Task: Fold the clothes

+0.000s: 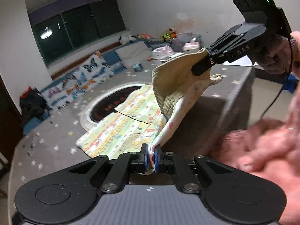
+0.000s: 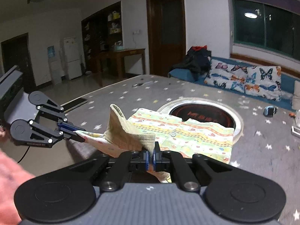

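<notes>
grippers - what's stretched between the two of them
The patterned garment with its ribbed cuff spans from the left gripper to the right gripper, lifted off the table; right wrist view shows it.

Star-patterned table (image 2: 262, 150) under printed garment (image 2: 196, 135)

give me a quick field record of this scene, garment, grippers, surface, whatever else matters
garment: patterned baby garment with a beige ribbed cuff, partly lifted, the rest flat on the table
left gripper: shut on the garment's edge
right gripper: shut on the fabric by the ribbed cuff
surface: grey star-print table cover
under garment: round inset burner, partly covered
background: butterfly cushion
fold state: not yet folded over
</notes>
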The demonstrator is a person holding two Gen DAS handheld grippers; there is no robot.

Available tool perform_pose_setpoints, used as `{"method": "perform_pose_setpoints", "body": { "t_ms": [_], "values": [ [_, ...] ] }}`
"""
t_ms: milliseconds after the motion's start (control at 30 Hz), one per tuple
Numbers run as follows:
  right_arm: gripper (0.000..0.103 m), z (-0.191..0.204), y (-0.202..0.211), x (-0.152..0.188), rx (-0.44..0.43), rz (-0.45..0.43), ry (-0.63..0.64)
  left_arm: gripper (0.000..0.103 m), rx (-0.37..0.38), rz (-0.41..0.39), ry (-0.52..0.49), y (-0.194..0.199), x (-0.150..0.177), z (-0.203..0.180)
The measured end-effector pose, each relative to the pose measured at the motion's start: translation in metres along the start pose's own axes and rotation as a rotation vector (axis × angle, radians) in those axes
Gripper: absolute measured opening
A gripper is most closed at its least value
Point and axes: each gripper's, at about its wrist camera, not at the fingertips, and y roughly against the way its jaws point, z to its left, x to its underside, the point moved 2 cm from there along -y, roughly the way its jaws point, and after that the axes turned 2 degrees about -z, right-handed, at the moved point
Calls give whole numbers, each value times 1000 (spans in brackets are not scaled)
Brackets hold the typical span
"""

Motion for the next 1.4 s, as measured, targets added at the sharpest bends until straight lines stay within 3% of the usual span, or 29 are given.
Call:
{"method": "perform_pose_setpoints", "body": {
  "t_ms": [233,567,767,1000,1133,1233,1400],
  "values": [
    [4,-9,-8,-16,-10,25,5,8,4,-4,45,-6,-9,14],
    [4,-58,-93,-93,-37,49,83,7,-59,-33,257,-51,-24,102],
    [4,-84,-181,-118,-10,120,113,7,-100,48,363,-107,-19,154],
    [6,-111,-269,-92,41,201,21,7,-116,163,496,-158,3,186],
    [11,-128,-272,-79,60,184,-72,8,-117,180,523,-161,8,191],
    [17,-143,-249,-73,85,154,-121,8,-113,184,528,-163,8,193],
    [22,-163,-212,-51,157,175,-149,8,-115,197,521,-170,3,194]
  ]
}}
